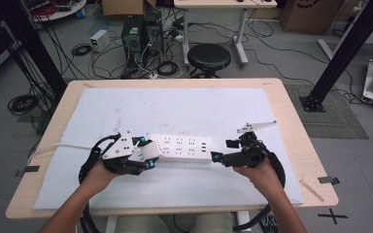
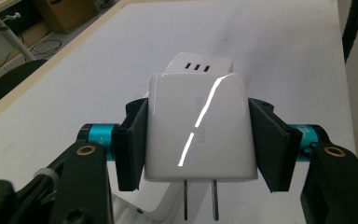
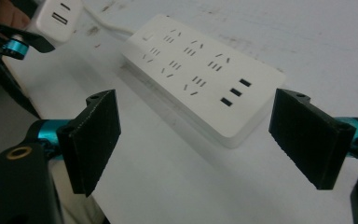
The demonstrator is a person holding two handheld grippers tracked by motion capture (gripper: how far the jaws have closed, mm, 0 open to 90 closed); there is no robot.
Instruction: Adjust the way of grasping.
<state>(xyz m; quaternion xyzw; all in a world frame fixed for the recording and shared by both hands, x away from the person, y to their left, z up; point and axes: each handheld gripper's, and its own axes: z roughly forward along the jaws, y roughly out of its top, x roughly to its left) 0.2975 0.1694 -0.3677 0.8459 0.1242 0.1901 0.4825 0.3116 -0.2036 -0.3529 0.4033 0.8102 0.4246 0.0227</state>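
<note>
1. High view first: a white power strip lies flat on the white sheet that covers the desk, a little toward 6 o'clock of the sheet's middle, its long side running from 9 to 3 o'clock
2. Left tongs sit at the strip's 9 o'clock end, clenched on a white charger that is right against that end
3. Left gripper view, up close: the charger is pinched between both black pads, two metal prongs pointing out toward the camera below it, and the strip's far end with three slots peeks over the top
4. Right tongs wait at the strip's 3 o'clock end, jaws spread wide and grasping nothing
5. Right gripper view: the strip lies between and beyond the open pads, apart from both, with its USB ports nearest; the charger shows up at 11 o'clock
6. Past the desk at 12 o'clock, a black stool stands on the floor among cables
</note>
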